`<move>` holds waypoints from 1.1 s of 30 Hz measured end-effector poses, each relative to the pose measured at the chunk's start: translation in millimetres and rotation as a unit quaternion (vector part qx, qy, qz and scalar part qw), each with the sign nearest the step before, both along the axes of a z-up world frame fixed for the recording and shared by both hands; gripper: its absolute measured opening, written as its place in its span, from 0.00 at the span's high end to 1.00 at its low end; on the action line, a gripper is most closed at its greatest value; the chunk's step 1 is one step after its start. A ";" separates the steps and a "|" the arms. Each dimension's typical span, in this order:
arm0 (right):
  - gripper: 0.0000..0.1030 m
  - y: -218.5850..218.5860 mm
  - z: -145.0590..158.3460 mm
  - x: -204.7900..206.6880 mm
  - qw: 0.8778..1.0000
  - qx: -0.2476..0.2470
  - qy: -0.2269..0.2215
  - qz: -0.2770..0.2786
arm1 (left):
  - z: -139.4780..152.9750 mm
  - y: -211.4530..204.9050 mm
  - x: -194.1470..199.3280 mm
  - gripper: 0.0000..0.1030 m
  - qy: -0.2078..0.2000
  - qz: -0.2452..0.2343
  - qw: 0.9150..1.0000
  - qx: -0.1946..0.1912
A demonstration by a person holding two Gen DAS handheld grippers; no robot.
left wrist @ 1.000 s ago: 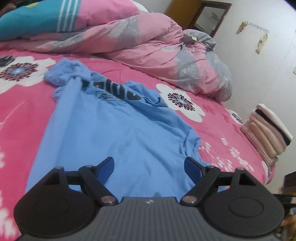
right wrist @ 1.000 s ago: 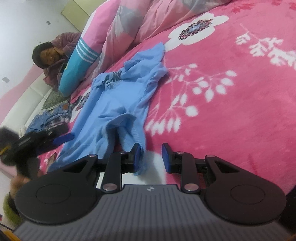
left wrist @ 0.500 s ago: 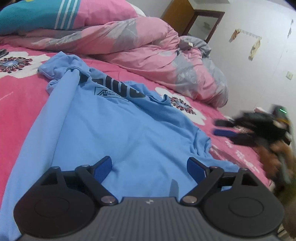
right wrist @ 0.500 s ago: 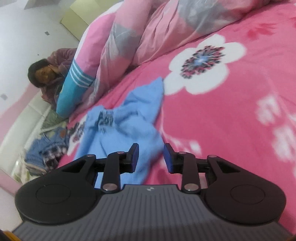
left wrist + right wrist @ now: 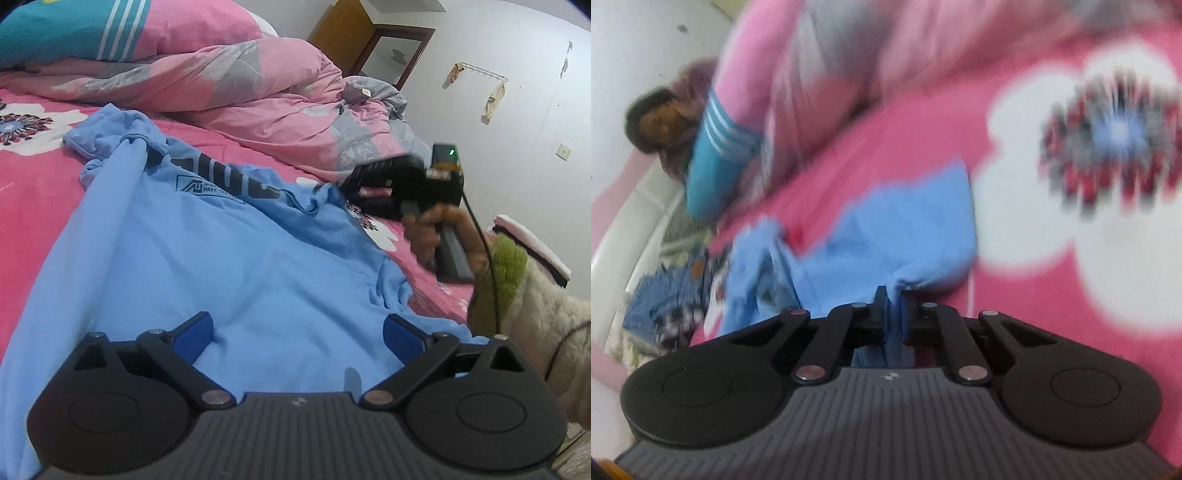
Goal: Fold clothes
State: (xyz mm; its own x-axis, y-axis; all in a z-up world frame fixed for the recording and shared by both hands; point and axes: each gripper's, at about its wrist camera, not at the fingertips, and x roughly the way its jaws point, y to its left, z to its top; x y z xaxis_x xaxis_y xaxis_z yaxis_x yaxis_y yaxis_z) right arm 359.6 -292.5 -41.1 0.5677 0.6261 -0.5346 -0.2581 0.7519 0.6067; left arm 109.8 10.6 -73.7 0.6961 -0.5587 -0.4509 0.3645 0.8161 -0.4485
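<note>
T-shirt (image 5: pixel 221 266) lies on the bedspread (image 5: pixel 33 206) directly ahead of the left gripper (image 5: pixel 297 332); quilt (image 5: pixel 258 96) heaped beyond it. Right gripper (image 5: pixel 893 306) sits at the shirt's right edge.

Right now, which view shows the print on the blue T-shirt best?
The left wrist view: the blue T-shirt lies spread out, its dark print sharp though part folded under. The right wrist view is motion-blurred, showing only bunched cloth pinched in the right gripper, no print.

White wall (image 5: pixel 517 44), wooden cabinet (image 5: pixel 343 33), pink floral bed (image 5: pixel 33 192).
</note>
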 end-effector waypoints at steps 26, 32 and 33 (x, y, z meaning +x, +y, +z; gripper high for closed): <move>0.57 -128.6 78.6 -77.9 0.994 -0.012 -0.024 -0.105 | -1.5 8.8 1.7 0.04 -0.003 -0.004 1.000 -0.020; 0.55 -148.7 66.9 -205.6 0.992 0.081 0.051 -0.083 | -1.5 7.7 0.7 0.04 -0.004 -0.004 1.000 -0.017; 0.55 -142.3 58.4 -220.9 0.992 0.083 0.055 -0.080 | -1.4 7.7 0.5 0.04 -0.004 -0.004 1.000 -0.016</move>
